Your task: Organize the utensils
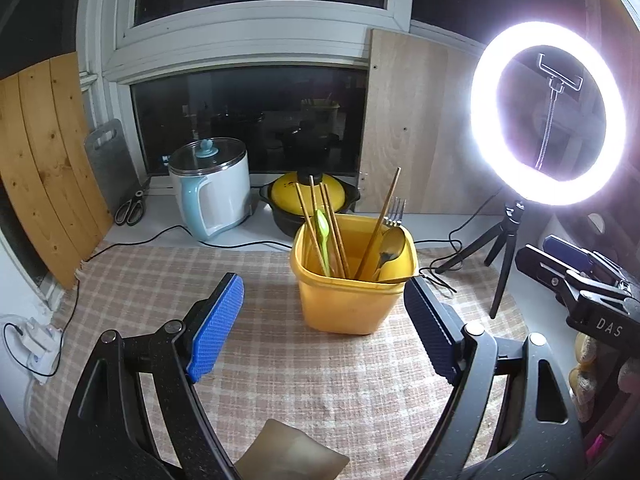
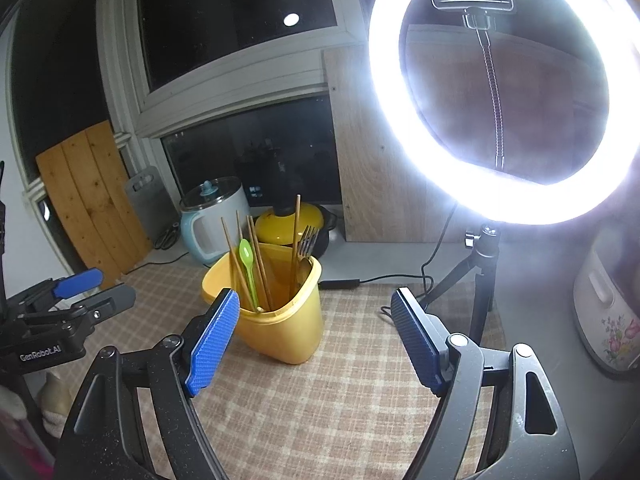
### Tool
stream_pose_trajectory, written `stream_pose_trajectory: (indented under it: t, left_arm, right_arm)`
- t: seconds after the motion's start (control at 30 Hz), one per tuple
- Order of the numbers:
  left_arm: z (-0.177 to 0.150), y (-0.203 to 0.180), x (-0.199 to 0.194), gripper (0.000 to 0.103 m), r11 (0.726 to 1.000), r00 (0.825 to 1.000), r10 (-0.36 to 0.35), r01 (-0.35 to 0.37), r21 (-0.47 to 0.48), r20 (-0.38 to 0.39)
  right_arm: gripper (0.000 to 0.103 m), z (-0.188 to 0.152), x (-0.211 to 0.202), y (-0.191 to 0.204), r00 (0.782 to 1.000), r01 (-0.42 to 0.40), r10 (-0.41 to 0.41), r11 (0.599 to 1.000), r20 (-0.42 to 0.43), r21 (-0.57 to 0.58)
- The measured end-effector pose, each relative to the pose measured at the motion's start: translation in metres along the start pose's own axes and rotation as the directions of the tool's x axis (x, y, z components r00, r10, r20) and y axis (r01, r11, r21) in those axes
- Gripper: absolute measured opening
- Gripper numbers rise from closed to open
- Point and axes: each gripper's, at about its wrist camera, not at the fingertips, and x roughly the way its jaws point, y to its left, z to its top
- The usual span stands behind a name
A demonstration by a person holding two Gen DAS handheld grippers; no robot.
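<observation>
Fingers of left gripper [image 1: 324,320] and right gripper [image 2: 314,338] wide apart, empty. Utensils stand in bin [image 1: 352,300], frame centre; task looks finished. Next: withdraw.

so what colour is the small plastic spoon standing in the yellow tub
Lime green. The small plastic spoon stands among wooden chopsticks in the yellow tub; clearest in the right wrist view.

Two printed marks, one on each gripper body

"DAS" stands in pale letters on the black body of the right gripper [image 1: 568,268], seen at the right edge of the left wrist view. "GenRobot.AI" stands in white on the black body of the left gripper [image 2: 86,290], at the left edge of the right wrist view. No other writing can be read.
</observation>
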Motion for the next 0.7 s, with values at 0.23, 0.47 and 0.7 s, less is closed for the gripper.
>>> stream_pose_trajectory:
  t: [0.23, 0.47, 0.7]
  left_arm:
    - [0.0, -0.001, -0.002, 0.085, 1.0, 1.0, 0.027, -0.027, 0.011, 0.016]
    - [0.001, -0.004, -0.005, 0.086, 0.999, 0.998, 0.047, -0.048, 0.024, 0.035]
    - [0.004, -0.004, -0.013, 0.103, 0.998, 0.995, 0.061, -0.063, 0.024, 0.075]
  right_arm:
    - [0.078, -0.002, 0.0, -0.001, 1.0, -0.001, 0.002, 1.0, -0.003, 0.006]
    - [0.078, -0.002, 0.0, -0.002, 1.0, -0.002, 0.003, 1.0, -0.008, 0.017]
    - [0.078, -0.004, 0.001, -0.003, 1.0, -0.005, 0.006, 1.0, -0.017, 0.028]
